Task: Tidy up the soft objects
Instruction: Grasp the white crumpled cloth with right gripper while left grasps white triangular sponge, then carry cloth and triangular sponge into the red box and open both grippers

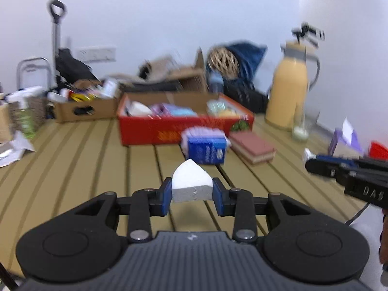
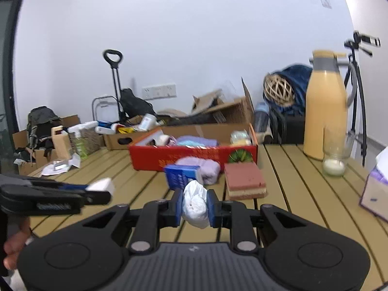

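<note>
My left gripper [image 1: 192, 192] is shut on a white foam wedge [image 1: 191, 181] and holds it above the slatted table; from the right wrist view that same gripper [image 2: 103, 189] and wedge [image 2: 101, 184] show at the left. My right gripper [image 2: 194, 205] is shut on a crumpled white bundle [image 2: 196, 206], also lifted off the table. Ahead stands a red cardboard box [image 2: 194, 156] with soft items inside. In front of it lie a blue pack [image 2: 180, 175], a lilac towel roll [image 2: 206, 168] and a pink layered sponge [image 2: 243, 181].
A tall yellow jug [image 2: 326, 111] and a glass jar [image 2: 335, 156] stand at the back right, and a tissue box [image 2: 374, 191] is at the right edge. Brown boxes [image 2: 121, 137] with clutter, a trolley handle [image 2: 114, 72] and a wicker ball [image 2: 278, 89] sit behind the red box.
</note>
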A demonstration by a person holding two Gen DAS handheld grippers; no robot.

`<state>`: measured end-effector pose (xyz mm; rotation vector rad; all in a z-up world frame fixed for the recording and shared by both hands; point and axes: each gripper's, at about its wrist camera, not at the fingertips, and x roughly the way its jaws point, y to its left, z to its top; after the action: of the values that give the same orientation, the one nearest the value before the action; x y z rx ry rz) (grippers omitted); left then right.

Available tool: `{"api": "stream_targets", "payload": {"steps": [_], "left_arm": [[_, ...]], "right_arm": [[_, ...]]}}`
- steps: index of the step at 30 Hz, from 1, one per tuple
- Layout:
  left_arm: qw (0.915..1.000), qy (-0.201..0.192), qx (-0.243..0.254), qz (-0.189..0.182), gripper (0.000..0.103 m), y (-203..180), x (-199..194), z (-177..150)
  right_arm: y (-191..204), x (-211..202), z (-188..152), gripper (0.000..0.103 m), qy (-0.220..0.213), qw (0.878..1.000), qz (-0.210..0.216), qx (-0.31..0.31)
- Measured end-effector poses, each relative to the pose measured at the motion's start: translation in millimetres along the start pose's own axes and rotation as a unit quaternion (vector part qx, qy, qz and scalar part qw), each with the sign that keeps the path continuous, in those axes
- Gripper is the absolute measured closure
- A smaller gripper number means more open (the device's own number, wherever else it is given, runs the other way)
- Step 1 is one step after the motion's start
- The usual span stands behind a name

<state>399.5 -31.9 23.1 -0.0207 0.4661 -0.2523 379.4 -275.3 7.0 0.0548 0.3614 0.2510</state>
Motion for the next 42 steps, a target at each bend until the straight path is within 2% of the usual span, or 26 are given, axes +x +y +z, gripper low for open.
{"api": "stream_targets", "payload": {"steps": [5,10,16,19,22,25,28,32,36,38,42], "left_arm": [[0.9988,-0.041,-0.025,0.007,0.068,13.2,-52.9,-1.6],[0.9967,-0.074,-0.034,0.004,0.068,16.6,-80.1,-1.6],[0.9964,-0.078,-0.035,0.003,0.067,21.8,-72.4,6.1],[0.9965,-0.078,-0.029,-0.012,0.067,28.5,-52.2,21.6],[0.9966,-0.079,-0.019,-0.016,0.066,38.9,-14.2,51.0],[0.9975,-0.065,-0.021,-0.017,0.065,54.6,34.0,86.2],[0.9983,-0.041,-0.031,-0.029,0.065,71.9,87.1,118.9],[0.9989,0.004,-0.034,-0.033,0.065,90.5,166.2,152.4],[0.9985,0.043,-0.032,-0.014,0.065,105.5,235.2,166.8],[0.9973,0.064,-0.030,-0.023,0.064,113.1,262.2,168.1],[0.9977,0.067,-0.012,-0.005,0.048,123.3,286.8,155.9]], "right_arm": [[25.7,-37.3,-0.3,0.083,-0.024,0.999,0.005,-0.020],[45.8,-61.6,5.2,0.083,-0.045,0.998,0.014,-0.045],[51.0,-61.9,16.7,0.083,-0.062,0.996,0.018,-0.055],[42.4,-42.8,31.7,0.083,-0.053,0.997,0.048,-0.042],[34.4,-8.1,61.9,0.083,-0.050,0.995,0.079,-0.038],[28.9,43.4,100.6,0.083,-0.044,0.993,0.104,-0.044],[19.0,112.1,134.2,0.083,-0.019,0.992,0.119,-0.026],[2.5,218.9,168.6,0.083,0.040,0.987,0.151,0.038],[0.3,306.4,180.3,0.082,0.082,0.983,0.152,0.064],[-2.1,345.6,179.4,0.081,0.104,0.981,0.144,0.076],[-6.9,402.3,165.4,0.079,0.148,0.973,0.147,0.099]]}}
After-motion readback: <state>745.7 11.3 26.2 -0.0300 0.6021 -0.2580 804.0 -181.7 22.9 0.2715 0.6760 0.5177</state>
